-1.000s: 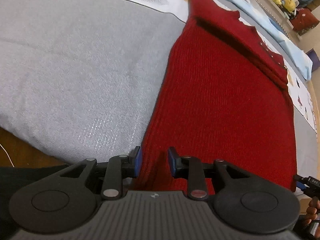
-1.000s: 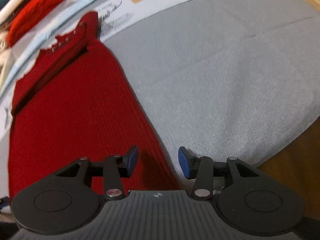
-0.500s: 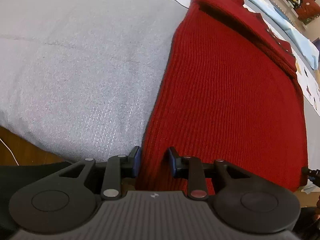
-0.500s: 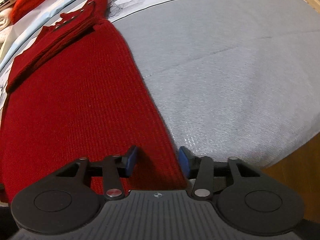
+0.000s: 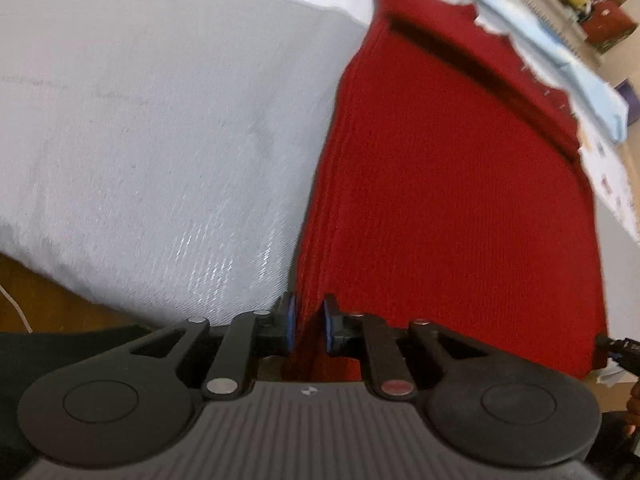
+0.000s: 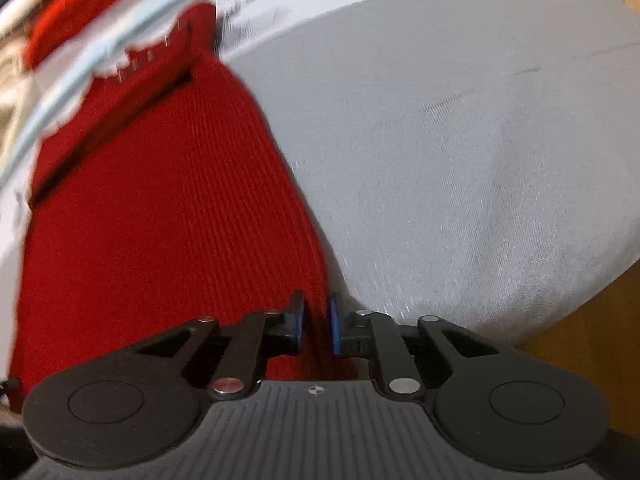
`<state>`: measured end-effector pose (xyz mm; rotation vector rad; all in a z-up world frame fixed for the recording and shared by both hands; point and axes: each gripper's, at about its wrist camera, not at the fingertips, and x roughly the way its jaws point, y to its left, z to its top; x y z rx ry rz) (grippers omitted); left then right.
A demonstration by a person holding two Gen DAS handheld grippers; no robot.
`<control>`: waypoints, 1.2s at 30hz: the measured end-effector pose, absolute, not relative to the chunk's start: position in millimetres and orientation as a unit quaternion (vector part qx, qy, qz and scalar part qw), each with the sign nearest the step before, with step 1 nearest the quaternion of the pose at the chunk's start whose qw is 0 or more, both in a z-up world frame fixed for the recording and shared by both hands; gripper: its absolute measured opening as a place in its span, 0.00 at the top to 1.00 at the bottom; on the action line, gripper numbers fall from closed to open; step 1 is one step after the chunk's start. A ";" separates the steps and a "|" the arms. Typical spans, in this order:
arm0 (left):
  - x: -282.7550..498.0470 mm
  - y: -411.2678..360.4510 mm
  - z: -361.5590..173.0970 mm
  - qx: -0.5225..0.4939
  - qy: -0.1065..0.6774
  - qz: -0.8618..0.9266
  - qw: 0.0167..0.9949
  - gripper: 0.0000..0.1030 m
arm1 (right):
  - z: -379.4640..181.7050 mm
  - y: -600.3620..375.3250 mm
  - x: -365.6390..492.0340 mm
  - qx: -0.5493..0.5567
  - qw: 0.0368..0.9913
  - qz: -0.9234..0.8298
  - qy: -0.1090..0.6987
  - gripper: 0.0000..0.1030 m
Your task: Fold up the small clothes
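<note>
Both my tongs, left (image 5: 308,322) and right (image 6: 317,326), have just been closing and now pinch the soft, limp knit's (image 5: 440,200) near corners, low centre frame; expect sag.

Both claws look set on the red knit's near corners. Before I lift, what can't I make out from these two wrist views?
- Red knit: near hem, both views, hidden behind the claw bodies.
- Left claw and right claw: jaws have just been closing on knit between them; grip depth hidden.
- Knit's far end: blurred, trim unreadable.
- Grey sheet: under the knit, covered.
</note>
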<state>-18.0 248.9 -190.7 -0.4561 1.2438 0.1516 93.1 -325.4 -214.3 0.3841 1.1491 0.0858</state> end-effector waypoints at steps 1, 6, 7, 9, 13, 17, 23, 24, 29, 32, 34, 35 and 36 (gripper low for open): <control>-17.9 248.9 -192.2 -0.212 0.579 0.070 0.784 0.83 | -215.5 -321.4 93.7 0.167 0.821 0.040 0.545 0.75; -14.4 245.5 -196.2 -0.204 0.584 0.066 0.782 0.83 | -216.9 -317.1 95.8 0.159 0.820 0.039 0.549 0.75; -14.4 245.9 -195.9 -0.202 0.585 0.066 0.783 0.83 | -217.3 -316.7 96.3 0.157 0.820 0.040 0.549 0.75; -14.7 243.4 -195.5 -0.196 0.585 0.065 0.784 0.83 | -217.6 -314.8 96.8 0.151 0.821 0.040 0.549 0.75; -10.3 235.1 -194.6 -0.182 0.581 0.057 0.791 0.88 | -217.0 -310.8 96.1 0.146 0.823 0.053 0.547 0.86; -18.0 234.3 -192.3 -0.187 0.578 0.060 0.792 0.87 | -214.2 -310.5 95.1 0.148 0.825 0.062 0.542 0.87; -18.2 234.6 -195.2 -0.181 0.583 0.058 0.790 0.86 | -216.6 -310.6 93.5 0.144 0.823 0.055 0.547 0.84; -17.1 234.1 -194.9 -0.180 0.582 0.058 0.791 0.87 | -216.6 -310.6 94.3 0.142 0.823 0.055 0.547 0.84; -19.8 227.7 -182.1 -0.161 0.555 0.065 0.813 0.90 | -212.6 -312.3 93.8 0.153 0.828 0.056 0.536 0.88; -24.0 218.8 -166.7 -0.138 0.533 0.058 0.832 0.90 | -203.2 -316.7 88.9 0.163 0.841 0.056 0.513 0.89; -27.0 214.5 -152.9 -0.134 0.520 0.047 0.842 0.91 | -192.9 -321.6 84.7 0.181 0.850 0.060 0.491 0.90; -28.9 214.6 -145.0 -0.136 0.513 0.041 0.846 0.91 | -186.4 -323.8 82.3 0.190 0.854 0.066 0.480 0.90; -30.8 214.9 -135.8 -0.139 0.505 0.034 0.851 0.91 | -179.1 -325.3 79.9 0.194 0.858 0.072 0.469 0.90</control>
